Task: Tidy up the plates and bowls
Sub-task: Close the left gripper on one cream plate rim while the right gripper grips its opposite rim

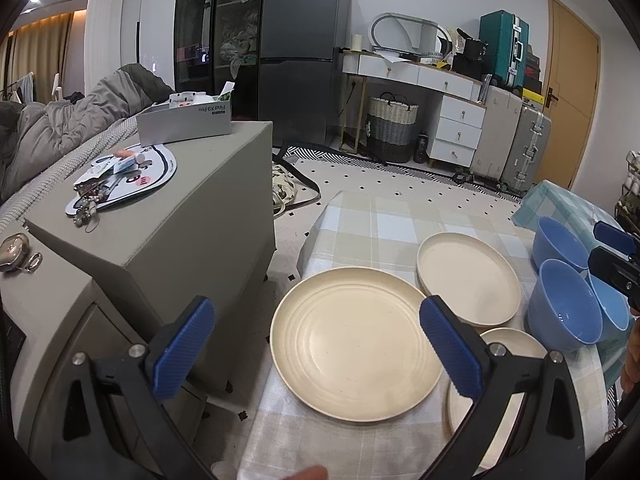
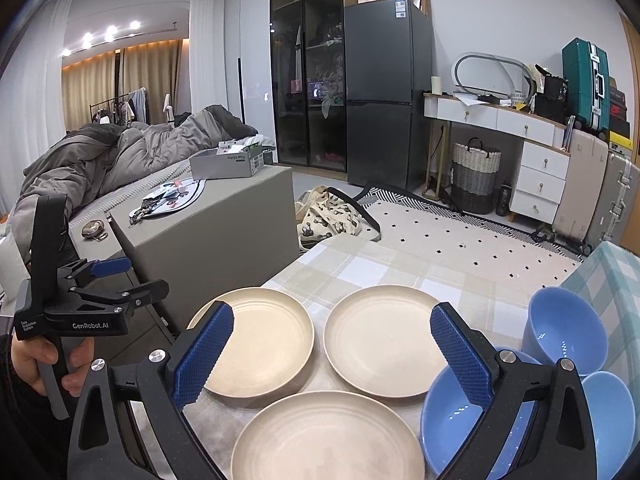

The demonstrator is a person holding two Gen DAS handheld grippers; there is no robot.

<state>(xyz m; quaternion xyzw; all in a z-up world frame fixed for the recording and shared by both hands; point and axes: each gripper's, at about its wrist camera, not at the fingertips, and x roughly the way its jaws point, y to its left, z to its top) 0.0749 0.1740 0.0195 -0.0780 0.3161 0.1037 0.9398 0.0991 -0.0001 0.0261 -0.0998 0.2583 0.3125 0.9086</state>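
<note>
Three cream plates lie side by side on the checked tablecloth point(image 2: 360, 264): a left plate point(image 2: 256, 340), a right plate point(image 2: 384, 340) and a near plate point(image 2: 328, 440). Three blue bowls stand to their right: a far bowl point(image 2: 568, 332), a near bowl point(image 2: 452, 416) and one at the edge point(image 2: 608, 412). My right gripper point(image 2: 334, 358) hovers open above the plates, holding nothing. My left gripper point(image 1: 320, 346) is open and empty over the large left plate point(image 1: 356, 344); a hand point(image 2: 40, 360) holds it at the table's left side point(image 2: 132, 276). The near plate point(image 1: 500, 380) is partly hidden behind my finger.
A grey cabinet point(image 1: 180, 216) stands close to the table's left edge, with a box point(image 1: 184, 120) and small items on top. A patterned bag point(image 2: 332, 216) lies on the floor beyond the table. A teal checked cloth point(image 2: 616, 280) covers the surface at the right.
</note>
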